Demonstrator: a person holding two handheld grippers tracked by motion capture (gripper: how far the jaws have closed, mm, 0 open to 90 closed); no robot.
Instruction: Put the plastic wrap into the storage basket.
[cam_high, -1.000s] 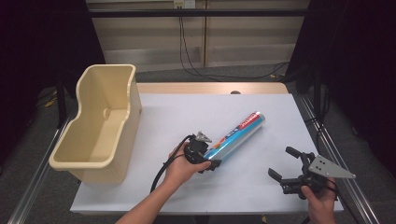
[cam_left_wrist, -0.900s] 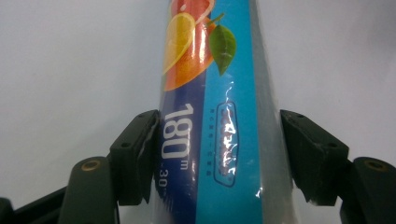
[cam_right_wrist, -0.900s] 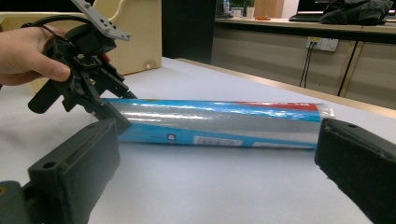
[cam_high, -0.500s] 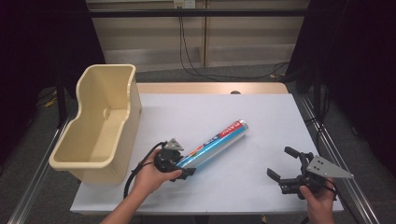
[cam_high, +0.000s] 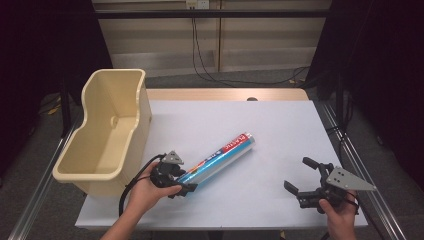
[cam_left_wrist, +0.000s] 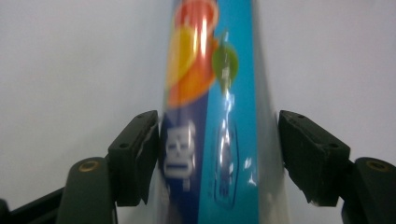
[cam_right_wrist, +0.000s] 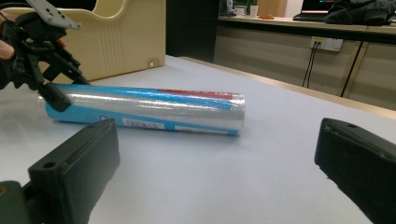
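Looking down from the high view, a white table (cam_high: 280, 125) carried a cream plastic bin (cam_high: 107, 130) standing at its left edge and a shiny blue roll (cam_high: 220, 156) lying slantwise near the middle, its red-capped end pointing up and to the right. The left gripper (cam_high: 186, 184), held in the person's left hand (cam_high: 145, 187), sat at the roll's near end with a jaw on either side of it. Well apart, near the right front corner, the right gripper (cam_high: 299, 175) was held in the right hand (cam_high: 340, 212) with its jaws spread wide and nothing between them.

From the left gripper view, the roll (cam_left_wrist: 212, 107) ran straight away between the two black jaws. The left jaw pressed against its printed side; the right jaw stood a little off the roll's shiny edge, so whether the grip was closed tight could not be told.

From the right gripper view, the roll (cam_right_wrist: 154, 109) lay flat on the table (cam_right_wrist: 261, 154) beyond that gripper's own wide-open, empty jaws. The left gripper (cam_right_wrist: 51, 79) straddled the roll's far left end, with the bin (cam_right_wrist: 116, 37) behind it.
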